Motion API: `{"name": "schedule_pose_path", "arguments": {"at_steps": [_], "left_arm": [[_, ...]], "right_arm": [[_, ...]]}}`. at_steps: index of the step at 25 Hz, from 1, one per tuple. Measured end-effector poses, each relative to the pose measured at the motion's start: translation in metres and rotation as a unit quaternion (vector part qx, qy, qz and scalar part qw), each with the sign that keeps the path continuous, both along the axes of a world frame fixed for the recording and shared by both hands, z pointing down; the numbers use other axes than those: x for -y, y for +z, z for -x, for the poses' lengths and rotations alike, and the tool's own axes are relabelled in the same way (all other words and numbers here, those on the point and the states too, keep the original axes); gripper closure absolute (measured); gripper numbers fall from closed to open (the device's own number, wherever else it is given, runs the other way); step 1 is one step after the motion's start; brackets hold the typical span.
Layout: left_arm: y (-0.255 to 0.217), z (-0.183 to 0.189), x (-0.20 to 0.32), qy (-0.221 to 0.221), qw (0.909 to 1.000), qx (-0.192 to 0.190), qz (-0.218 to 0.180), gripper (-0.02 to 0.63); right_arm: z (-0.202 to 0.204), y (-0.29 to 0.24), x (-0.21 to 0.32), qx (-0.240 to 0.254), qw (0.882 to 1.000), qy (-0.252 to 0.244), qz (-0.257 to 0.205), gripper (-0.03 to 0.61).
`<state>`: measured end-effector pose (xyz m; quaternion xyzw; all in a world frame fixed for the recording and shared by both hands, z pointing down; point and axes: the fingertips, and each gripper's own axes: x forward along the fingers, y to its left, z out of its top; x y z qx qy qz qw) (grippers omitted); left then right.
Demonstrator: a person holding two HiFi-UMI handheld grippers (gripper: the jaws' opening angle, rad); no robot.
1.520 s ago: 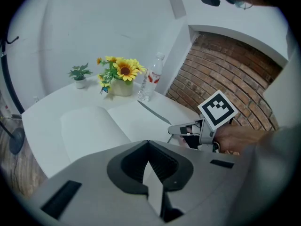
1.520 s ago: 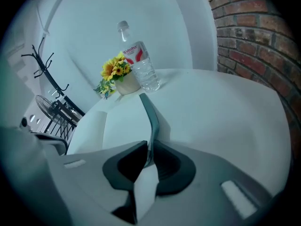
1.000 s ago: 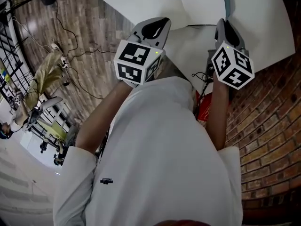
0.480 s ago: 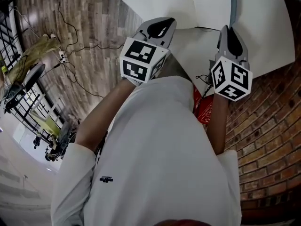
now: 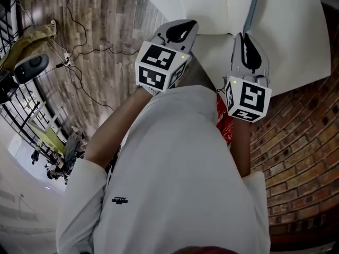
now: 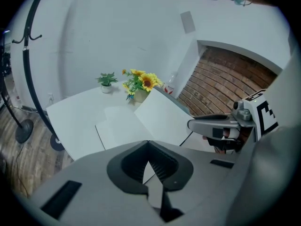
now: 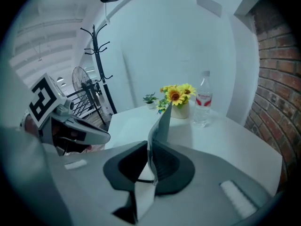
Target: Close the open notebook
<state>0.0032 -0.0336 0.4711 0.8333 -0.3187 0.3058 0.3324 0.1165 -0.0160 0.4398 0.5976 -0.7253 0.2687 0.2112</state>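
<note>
The notebook lies open on the white table (image 6: 70, 112). Its left page (image 6: 117, 126) is flat. Its right leaf (image 6: 162, 117) is lifted and stands nearly upright, seen edge-on as a grey strip (image 5: 253, 7) in the head view. My right gripper (image 7: 151, 147) is shut on the lower edge of that leaf (image 7: 162, 124), and it appears as well in the head view (image 5: 244, 44). My left gripper (image 6: 149, 147) hovers short of the notebook's near edge with its jaws together and nothing between them; the head view shows it (image 5: 177, 33) left of the right one.
A pot of yellow flowers (image 7: 178, 98), a small green plant (image 7: 150, 99) and a water bottle (image 7: 203, 105) stand at the table's far side. A brick wall (image 7: 277, 102) runs along the right. A coat stand (image 7: 101, 65) and fan (image 7: 80, 86) are on the floor at left.
My right gripper has risen, rolled and drifted left toward the left gripper, carrying the leaf up. The left gripper has shifted only slightly.
</note>
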Motion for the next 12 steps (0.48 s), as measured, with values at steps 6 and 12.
{"name": "schedule_pose_path", "arguments": {"at_steps": [6,12], "left_arm": [[0.001,0.013,0.004,-0.012,0.9999,-0.002,0.001,0.604],[0.005,0.025,0.005,-0.028,0.9996,-0.001,0.002,0.604]], "right_arm": [[0.028,0.001,0.001,0.001,0.999,-0.052,-0.001,0.534],[0.053,0.006,-0.002,0.000,0.995,-0.102,0.002,0.532]]}}
